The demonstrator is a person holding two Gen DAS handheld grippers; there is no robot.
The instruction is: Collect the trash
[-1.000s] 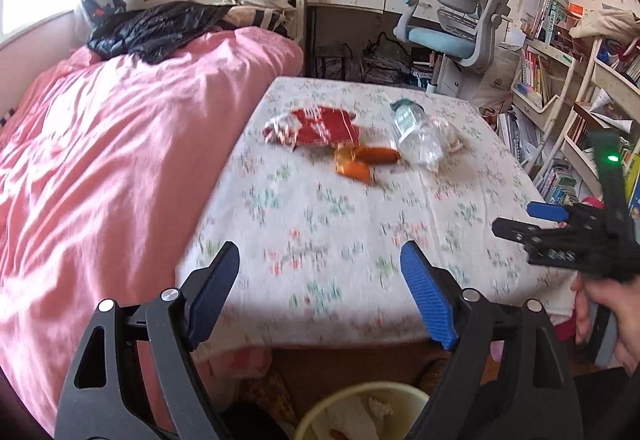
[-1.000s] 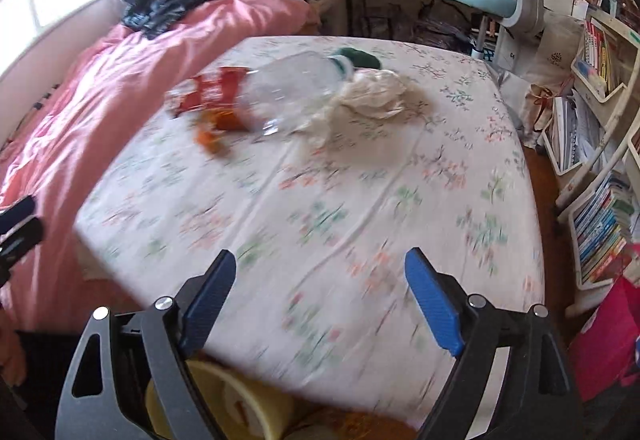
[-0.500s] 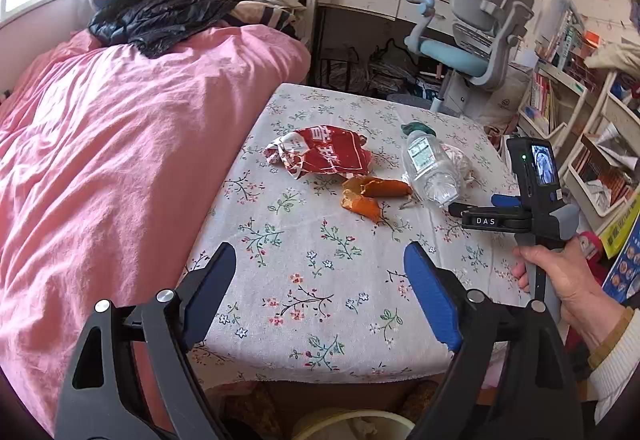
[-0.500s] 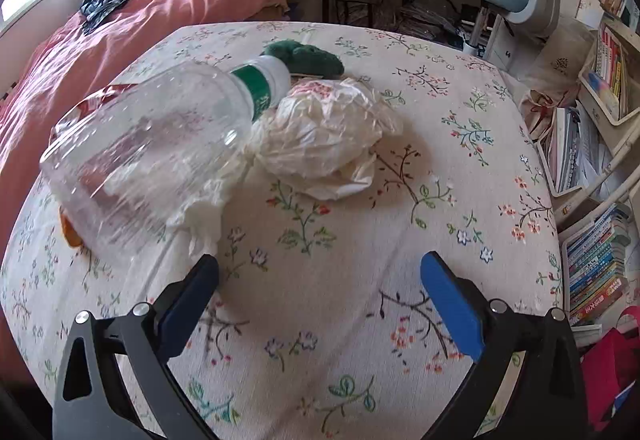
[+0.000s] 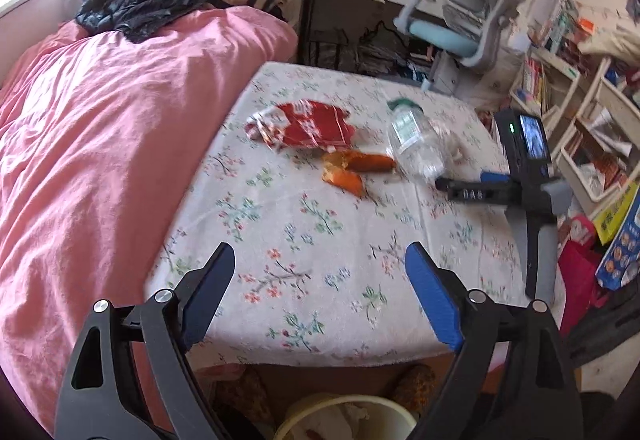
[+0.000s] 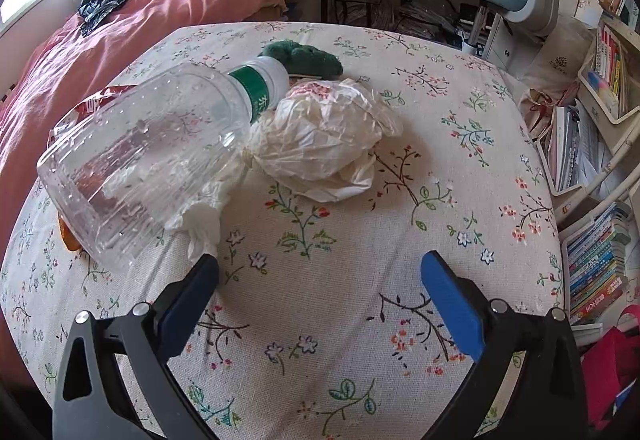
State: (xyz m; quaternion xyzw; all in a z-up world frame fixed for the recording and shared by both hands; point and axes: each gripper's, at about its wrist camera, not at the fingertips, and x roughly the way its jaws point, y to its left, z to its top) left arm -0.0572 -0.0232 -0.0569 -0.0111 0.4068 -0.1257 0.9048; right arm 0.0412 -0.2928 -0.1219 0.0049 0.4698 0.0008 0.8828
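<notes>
Fingers spread wide on my right gripper [image 6: 319, 282], nothing between, aimed at the crumpled bag [image 6: 324, 143] mid-table [image 6: 500, 159], beside the bottle [image 6: 148, 155].

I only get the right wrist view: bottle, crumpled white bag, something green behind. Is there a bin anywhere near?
Observer: Yes. The left wrist view shows a pale bin on the floor below the near edge of the table, with paper already in it.
Operator: What is hidden behind the bottle?
Observer: A red snack wrapper and orange scraps lie on the bed side of the bottle.
Operator: Are the left tongs free?
Observer: The left tongs are open and empty, above the near part of the cloth.
</notes>
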